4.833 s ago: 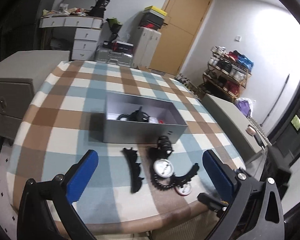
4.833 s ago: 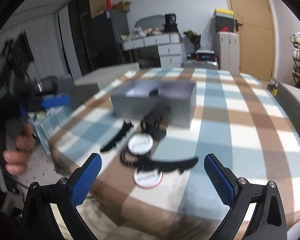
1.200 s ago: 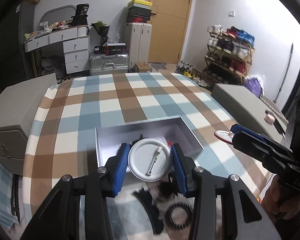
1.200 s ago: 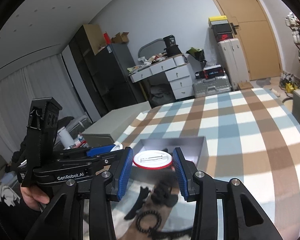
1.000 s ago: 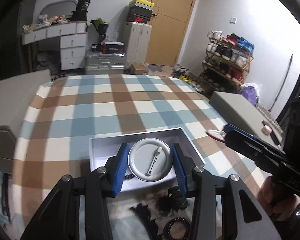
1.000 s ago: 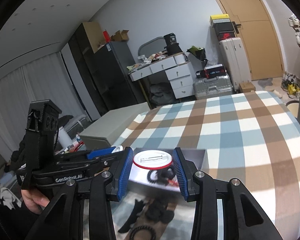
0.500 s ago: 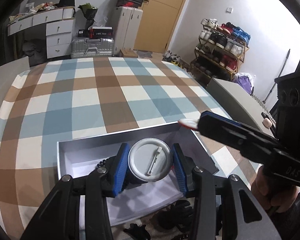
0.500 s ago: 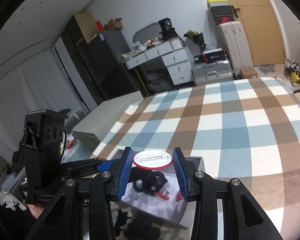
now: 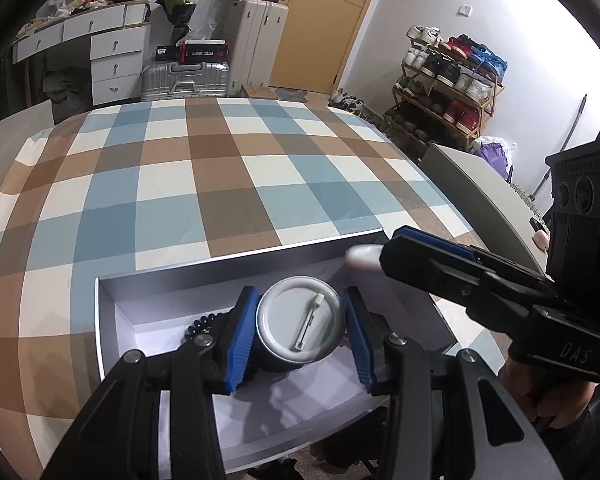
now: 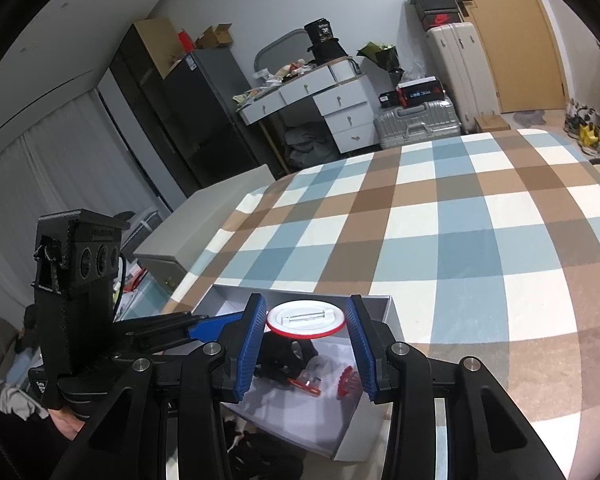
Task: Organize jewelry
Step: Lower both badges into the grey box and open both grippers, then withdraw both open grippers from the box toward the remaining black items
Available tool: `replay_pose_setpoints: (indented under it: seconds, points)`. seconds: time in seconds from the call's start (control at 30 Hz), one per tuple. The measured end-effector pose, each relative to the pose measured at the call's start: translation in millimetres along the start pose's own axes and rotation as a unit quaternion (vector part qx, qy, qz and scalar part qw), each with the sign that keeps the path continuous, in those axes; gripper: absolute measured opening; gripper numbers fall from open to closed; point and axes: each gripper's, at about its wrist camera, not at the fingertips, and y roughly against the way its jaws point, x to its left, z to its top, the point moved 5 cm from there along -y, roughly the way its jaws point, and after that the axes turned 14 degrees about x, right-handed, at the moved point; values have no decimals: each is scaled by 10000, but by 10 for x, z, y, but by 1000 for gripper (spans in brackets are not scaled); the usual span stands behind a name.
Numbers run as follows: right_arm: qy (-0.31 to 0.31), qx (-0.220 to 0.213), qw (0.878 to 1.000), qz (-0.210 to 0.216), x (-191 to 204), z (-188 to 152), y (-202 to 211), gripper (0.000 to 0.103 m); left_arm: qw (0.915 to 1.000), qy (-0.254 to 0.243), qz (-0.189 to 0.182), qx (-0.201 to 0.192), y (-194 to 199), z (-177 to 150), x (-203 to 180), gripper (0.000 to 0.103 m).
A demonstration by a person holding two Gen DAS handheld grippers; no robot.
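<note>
Lowering both clamped hand-held grippers (image 9: 300, 330) (image 10: 306, 332), silver round badge (image 9: 300, 322) and red-rimmed white badge (image 10: 305, 319), gently inside grey box (image 9: 236, 270) before releasing.

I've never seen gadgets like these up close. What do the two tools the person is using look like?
Both look alike: black plastic frames with silver screws, each ending in two fingers lined with ribbed blue pads. The right tool carries a boxy black block with three round sockets and raised "DAS" lettering. The left tool has a similar block, with a thin black cable beside it.

Black tool (image 9: 300, 334), blue ribbed pads (image 9: 242, 336), silver screws
</note>
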Motion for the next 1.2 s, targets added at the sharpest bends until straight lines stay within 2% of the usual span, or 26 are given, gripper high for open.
replay_pose_setpoints:
  seconds: [0.07,0.17,0.2,0.23,0.27,0.4,0.57,0.67,0.83,0.9,1.03,1.2]
  points:
    - [-41,6,10000,5,-8,3,-7,42,10000,10,-24,18,-1,7,2,38]
    - [-116,-70,9999,73,-6,-3,68,52,10000,64,33,13,30,1,27,42]
    - [-124,-129,9998,67,-5,-5,107,54,9999,85,54,-15,48,-2,35,45]
    - [-117,-185,9997,53,3,-9,151,54,9999,94,57,-46,66,-6,38,57]
    - [-105,-222,9997,37,10,-12,187,54,9999,109,51,-110,100,-17,43,65]
    - [-105,-385,9992,-67,32,-34,330,64,9995,93,80,-305,213,-32,31,66]
    - [-120,-540,9984,-135,88,-81,506,67,9989,97,158,-439,326,-57,0,67]
    - [-42,-635,9978,-188,150,-122,598,75,9980,110,288,-550,416,-97,-8,73]
    - [69,-754,9968,-260,268,-186,744,80,9965,151,321,-762,554,-170,-24,76]
    - [73,-836,9962,-224,307,-222,817,86,9956,144,386,-845,602,-199,-36,78]
    - [171,-979,9950,-125,416,-305,953,89,9929,108,529,-1055,703,-249,-42,81]
    - [285,-1118,9930,-258,522,-452,1066,101,9892,247,703,-1266,801,-332,2,87]
